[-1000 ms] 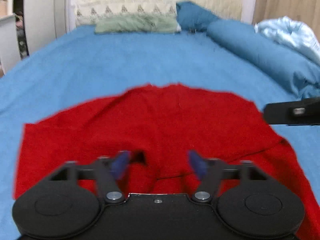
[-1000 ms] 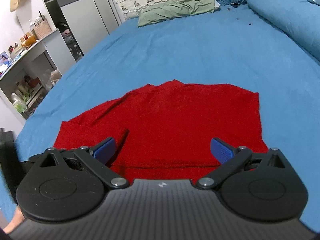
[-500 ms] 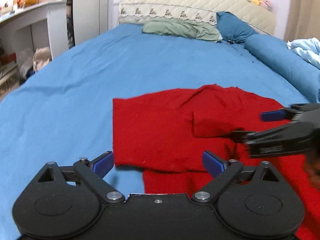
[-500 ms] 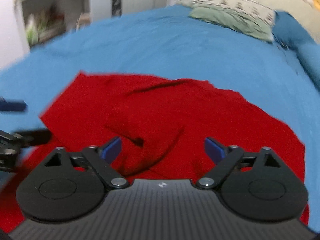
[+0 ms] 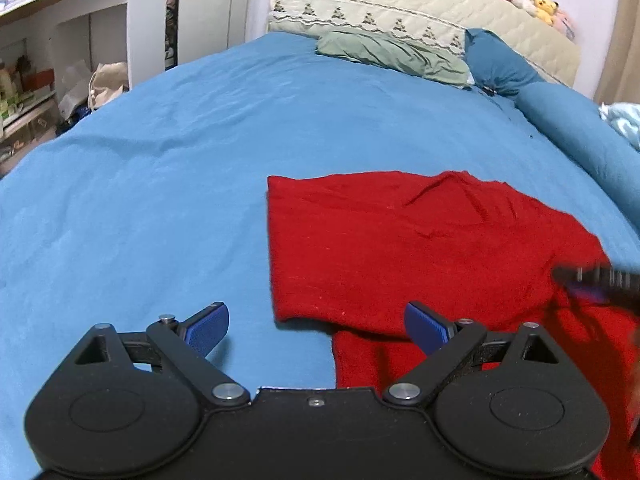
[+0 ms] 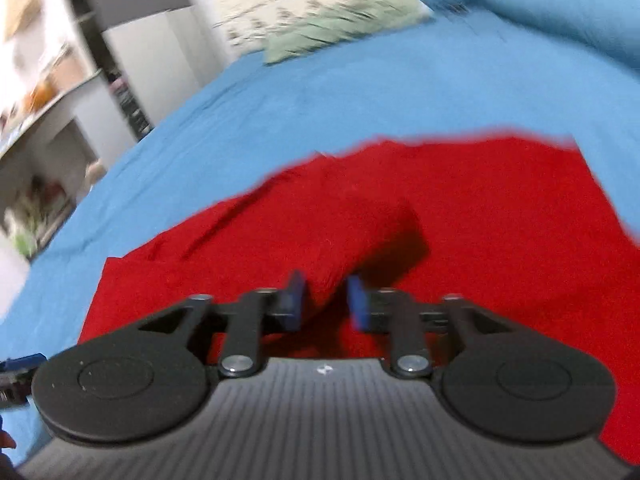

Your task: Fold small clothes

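Fabric of the red garment [image 5: 400, 248] lies on the bed [image 5: 160, 160]; right tongs [image 6: 324, 300] have just been narrowing around a raised fold at twelve o'clock (left tongs [image 5: 316, 326] wide, empty). Pinching one layer could drag the fold askew.

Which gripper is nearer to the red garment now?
Right. The right gripper has a fold of the red garment between its closing jaws; the left gripper hangs open at its left edge.
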### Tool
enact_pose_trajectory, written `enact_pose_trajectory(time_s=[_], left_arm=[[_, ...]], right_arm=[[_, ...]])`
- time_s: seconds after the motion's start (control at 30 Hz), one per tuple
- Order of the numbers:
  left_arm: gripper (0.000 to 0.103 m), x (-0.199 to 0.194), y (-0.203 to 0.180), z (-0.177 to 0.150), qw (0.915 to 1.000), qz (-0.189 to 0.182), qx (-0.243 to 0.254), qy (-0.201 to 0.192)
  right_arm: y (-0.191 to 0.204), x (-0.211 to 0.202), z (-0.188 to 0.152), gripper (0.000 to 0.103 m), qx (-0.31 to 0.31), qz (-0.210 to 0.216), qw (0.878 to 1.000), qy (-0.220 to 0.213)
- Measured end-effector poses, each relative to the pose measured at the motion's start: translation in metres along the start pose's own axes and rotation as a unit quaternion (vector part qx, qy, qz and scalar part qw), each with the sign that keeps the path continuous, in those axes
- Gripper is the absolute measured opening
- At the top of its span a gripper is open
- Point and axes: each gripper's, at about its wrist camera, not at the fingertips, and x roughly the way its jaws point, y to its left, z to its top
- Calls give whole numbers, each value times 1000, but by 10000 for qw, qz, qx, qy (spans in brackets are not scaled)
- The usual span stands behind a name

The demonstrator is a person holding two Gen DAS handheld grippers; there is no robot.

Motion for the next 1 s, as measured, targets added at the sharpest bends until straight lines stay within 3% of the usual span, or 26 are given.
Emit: enact_pose_trajectory(time_s=[0.23, 0.4, 0.47, 0.7, 0.83, 1.0], left_arm=[[97, 3, 1, 0, 9999, 117, 3, 31], [97, 2, 0, 1, 10000, 53, -39, 38], [97, 3, -2, 1, 10000, 56, 2, 40], [97, 5, -4, 0, 9999, 38, 123, 92], [97, 7, -4, 1, 9999, 26, 101, 120], [97, 7, -3, 0, 9998, 47, 101, 156]], right_arm=[[-26, -14, -20, 78, 200, 361, 9991, -123], [-10, -1, -4, 78, 24, -62, 9999, -76], [4, 8, -1, 78, -195, -490, 9986, -4], [23, 31, -9, 72, -606, -1262, 9902, 34], [20, 18, -22, 70, -701, -1365, 9881, -91], [5, -1, -30, 69, -357, -1063, 9934, -259]])
